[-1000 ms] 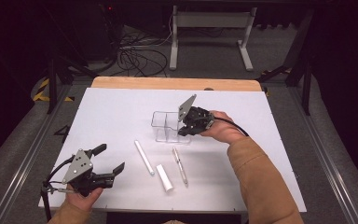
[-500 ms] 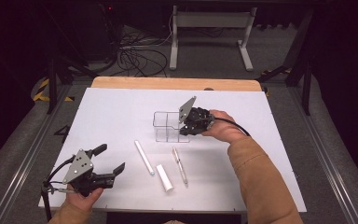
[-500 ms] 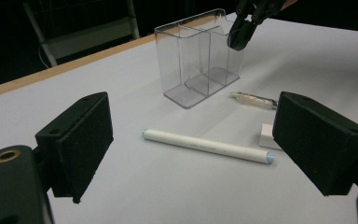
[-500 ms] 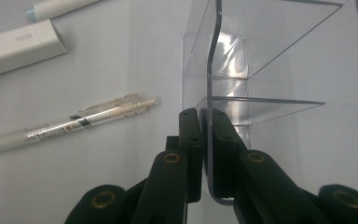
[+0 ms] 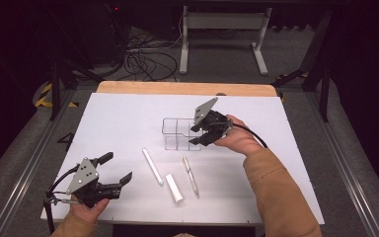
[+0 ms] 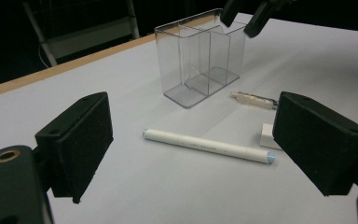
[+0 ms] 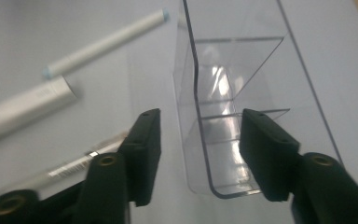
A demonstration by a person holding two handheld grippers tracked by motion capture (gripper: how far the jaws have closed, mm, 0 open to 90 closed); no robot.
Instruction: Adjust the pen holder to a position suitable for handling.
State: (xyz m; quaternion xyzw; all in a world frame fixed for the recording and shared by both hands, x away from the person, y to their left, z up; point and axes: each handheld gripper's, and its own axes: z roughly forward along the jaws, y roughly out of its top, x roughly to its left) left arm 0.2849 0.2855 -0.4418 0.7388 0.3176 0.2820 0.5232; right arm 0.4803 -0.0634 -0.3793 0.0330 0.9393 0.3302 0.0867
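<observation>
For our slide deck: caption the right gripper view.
Right gripper, jaws just opened, straddles the clear organizer's wall, pens beside.

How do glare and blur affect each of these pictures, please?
High view: dim surroundings, evenly lit white table, sharp. Left gripper view: crisp white pen, soft reflections on the clear organiser. Right gripper view: pens blurred, bright glare inside the organiser.
</observation>
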